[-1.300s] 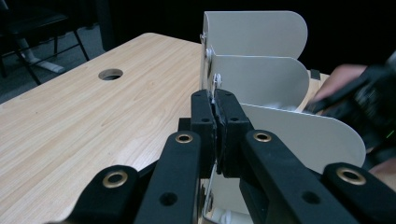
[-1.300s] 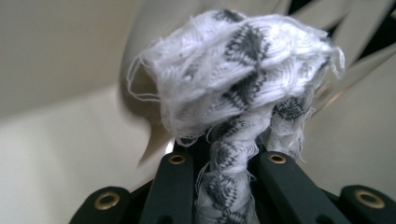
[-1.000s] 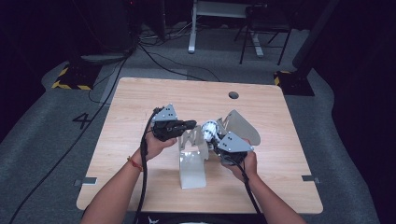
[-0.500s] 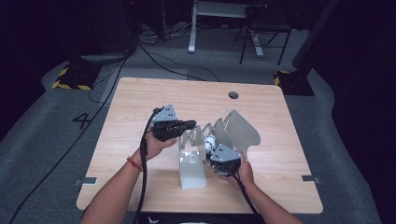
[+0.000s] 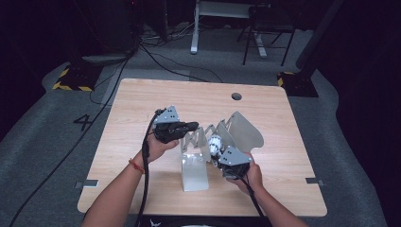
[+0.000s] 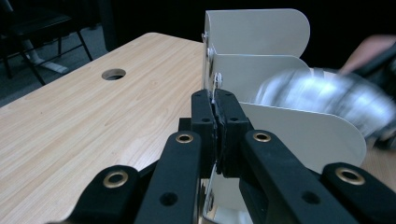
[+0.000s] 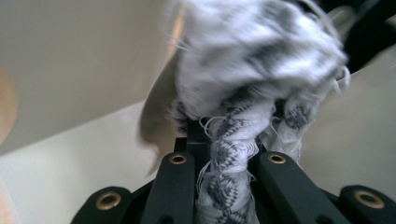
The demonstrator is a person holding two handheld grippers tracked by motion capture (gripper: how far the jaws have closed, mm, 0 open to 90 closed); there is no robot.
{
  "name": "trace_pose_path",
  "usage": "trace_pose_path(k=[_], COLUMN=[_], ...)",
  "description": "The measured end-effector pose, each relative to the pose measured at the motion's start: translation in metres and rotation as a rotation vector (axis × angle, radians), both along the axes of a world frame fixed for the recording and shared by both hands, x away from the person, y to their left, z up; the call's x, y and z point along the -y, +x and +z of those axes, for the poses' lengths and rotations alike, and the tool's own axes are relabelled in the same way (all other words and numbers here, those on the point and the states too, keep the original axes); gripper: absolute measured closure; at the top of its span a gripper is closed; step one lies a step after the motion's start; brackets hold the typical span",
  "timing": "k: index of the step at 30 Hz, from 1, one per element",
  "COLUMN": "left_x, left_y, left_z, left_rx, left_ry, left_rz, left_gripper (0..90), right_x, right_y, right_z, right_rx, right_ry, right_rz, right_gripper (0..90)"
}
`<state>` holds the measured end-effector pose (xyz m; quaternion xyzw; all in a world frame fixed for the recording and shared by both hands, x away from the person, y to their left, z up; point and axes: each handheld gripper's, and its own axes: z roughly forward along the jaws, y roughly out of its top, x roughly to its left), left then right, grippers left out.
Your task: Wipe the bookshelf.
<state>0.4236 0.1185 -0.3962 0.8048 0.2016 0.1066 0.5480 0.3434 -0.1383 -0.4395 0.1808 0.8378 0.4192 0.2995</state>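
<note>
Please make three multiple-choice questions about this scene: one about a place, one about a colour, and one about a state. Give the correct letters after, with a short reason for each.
1. Where does the white metal rack stand?
A. near the middle of the wooden table
B. on the grey floor
C. on the chair behind the table

2. What colour is the cloth in the right gripper?
A. plain red
B. white with a grey pattern
C. plain black

3. What is the state of the left gripper?
A. wide open over the table
B. shut on an edge of the rack
C. lying loose on the table

Answers:
1. A: the high view shows the rack on the table, between the two hands.
2. B: the right gripper view shows white fabric with grey markings pinched between the jaws.
3. B: the left gripper view shows the jaws pressed together on a thin plate edge.
</note>
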Motion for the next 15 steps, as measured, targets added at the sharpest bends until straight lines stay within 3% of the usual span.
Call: trace_pose_path(k=[1,2,3,7,14,15], left_x=[0.000,0.000,0.000,0.001,0.002,0.003], left_y=[0.000,0.000,0.000,0.000,0.000,0.000], left_z=[0.000,0.000,0.000,0.000,0.000,0.000], left_rx=[0.001,0.001,0.000,-0.003,-0.003,-0.006], left_ry=[0.000,0.000,0.000,-0.002,-0.004,-0.006], left_rz=[-0.001,-0.001,-0.001,0.000,-0.009,-0.013], left_gripper=[87.7,87.7,87.8,87.7,87.7,87.6], right_x=[0.002,0.002,0.009,0.017,0.022,0.020], right_y=[-0.002,-0.002,-0.004,-0.003,-0.002,-0.002], right_z=[0.009,0.009,0.028,0.041,0.029,0.018], right_rx=[0.039,0.039,0.102,0.152,0.139,0.124], right_ry=[-0.003,-0.003,-0.012,-0.042,-0.083,-0.113], right_rz=[-0.019,-0.019,-0.059,-0.111,-0.126,-0.124], right_gripper=[80.9,80.9,80.8,80.8,80.8,80.8])
